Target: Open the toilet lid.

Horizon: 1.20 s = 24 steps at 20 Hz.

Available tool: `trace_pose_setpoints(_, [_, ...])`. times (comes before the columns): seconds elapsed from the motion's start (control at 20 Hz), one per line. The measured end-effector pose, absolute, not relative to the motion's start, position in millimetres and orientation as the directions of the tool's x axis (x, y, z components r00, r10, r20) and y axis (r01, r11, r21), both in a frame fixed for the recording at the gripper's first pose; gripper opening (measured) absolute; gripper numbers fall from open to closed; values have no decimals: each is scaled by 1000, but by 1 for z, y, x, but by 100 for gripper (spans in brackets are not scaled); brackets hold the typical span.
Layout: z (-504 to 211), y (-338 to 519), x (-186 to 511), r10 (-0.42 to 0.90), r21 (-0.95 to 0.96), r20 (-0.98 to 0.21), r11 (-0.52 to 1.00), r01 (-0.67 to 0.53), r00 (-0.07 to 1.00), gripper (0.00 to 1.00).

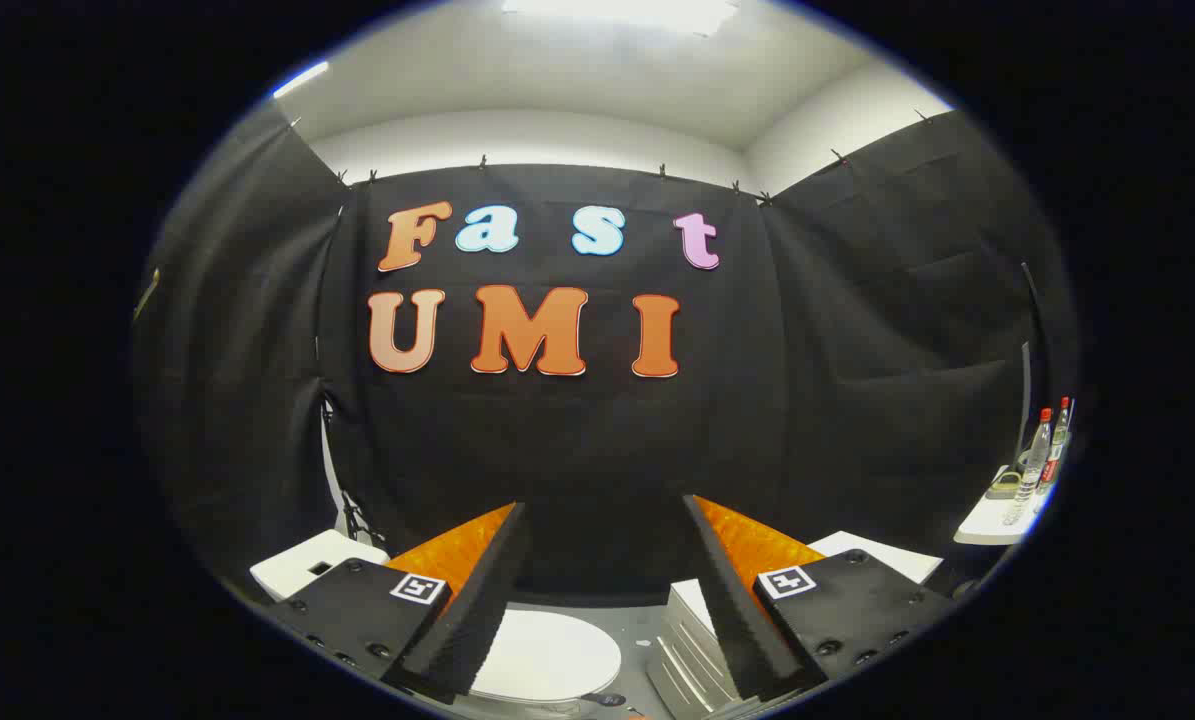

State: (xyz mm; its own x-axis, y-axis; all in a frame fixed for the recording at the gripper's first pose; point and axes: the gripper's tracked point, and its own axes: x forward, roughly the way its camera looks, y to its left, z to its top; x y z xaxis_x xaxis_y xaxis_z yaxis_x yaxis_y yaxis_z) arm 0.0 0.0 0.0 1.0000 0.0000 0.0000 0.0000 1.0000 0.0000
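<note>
The white oval toilet lid (549, 655) lies flat low down between my two fingers, closer to the left one, which hides its left edge. It looks closed. My gripper (605, 505) hangs above it, open, with a wide gap and nothing between the fingers. The fingertips point at the black cloth wall, well above the lid and not touching it.
A ribbed pale block (685, 650) sits just right of the lid, partly behind the right finger. White boxes stand to the left (307, 565) and right (887, 555). A white shelf (987, 520) on the far right carries bottles (1042, 455).
</note>
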Motion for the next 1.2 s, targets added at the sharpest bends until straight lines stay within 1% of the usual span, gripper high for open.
trace_pose_setpoints(0.5, [-9, 17, 6, 5, 12, -12, 1000, -5, 1000, 98])
trace_pose_setpoints(0.8, [-1, 26, 3, -8, 38, 8, 999, 8, 1000, 98])
trace_pose_setpoints(0.95, [-10, 29, -2, 0, 46, 8, 999, 0, 1000, 98])
trace_pose_setpoints(1.2, [-43, 16, -3, -20, 69, -40, 997, 22, 999, 98])
